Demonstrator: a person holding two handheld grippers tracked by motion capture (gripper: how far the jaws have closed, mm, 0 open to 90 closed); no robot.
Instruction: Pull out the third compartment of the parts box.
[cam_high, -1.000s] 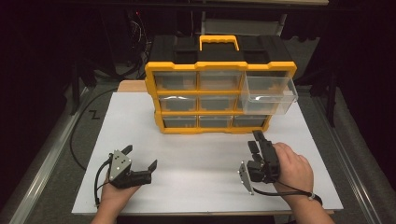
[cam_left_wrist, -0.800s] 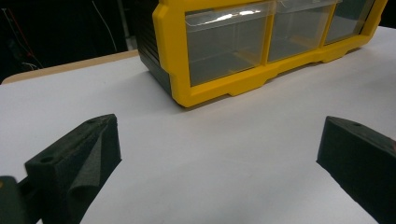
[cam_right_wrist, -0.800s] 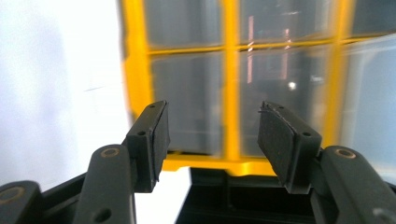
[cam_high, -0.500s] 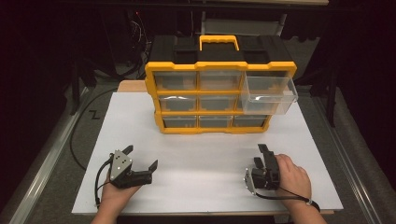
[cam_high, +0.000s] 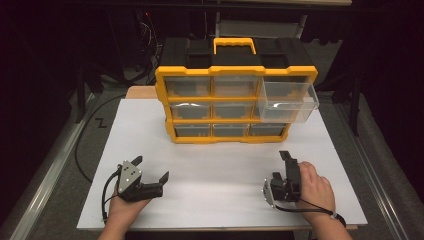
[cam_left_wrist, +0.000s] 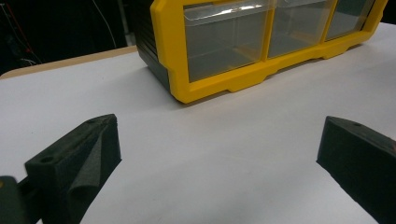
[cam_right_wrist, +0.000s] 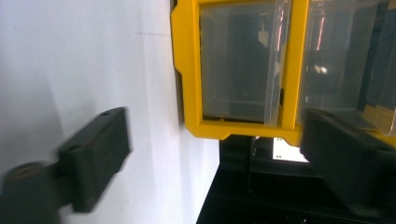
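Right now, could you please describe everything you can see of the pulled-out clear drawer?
The clear drawer is see-through plastic and looks empty. It sits at the top right of the yellow and black organizer, pulled forward, jutting out past the yellow frame and overhanging the white table. Only its slot holds it; nothing else touches it.

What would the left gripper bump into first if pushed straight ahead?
Probably the yellow-framed plastic drawer cabinet, near its bottom-left clear drawer. Bare white tabletop lies before the open left gripper.
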